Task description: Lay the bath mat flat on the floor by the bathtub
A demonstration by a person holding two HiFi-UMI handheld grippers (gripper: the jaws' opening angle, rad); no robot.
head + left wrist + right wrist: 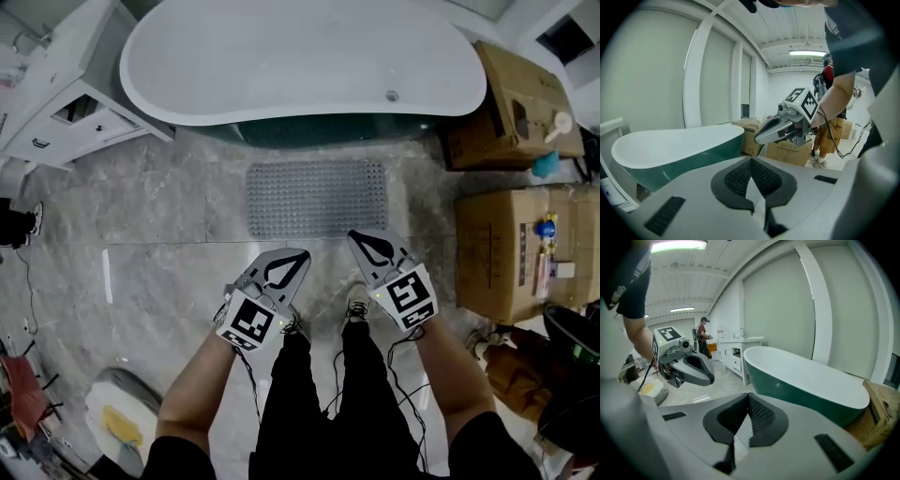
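A grey marble floor [159, 206] runs up to a white freestanding bathtub [300, 56] with a dark green outer wall. The grey bath mat [317, 198] lies flat on the floor alongside the tub. It sits ahead of and below both tool tips, between them and the tub, and touches neither tool. A person holds the left tool [298, 257] and the right tool [361, 240] side by side above the floor, their tips angled toward each other and apart. Each tool's jaws are closed together with nothing between them. Cardboard boxes [506, 253] stand to the right of the right tool. A white cabinet [66, 103] stands beyond and to the left of the left tool, beside the tub's end.
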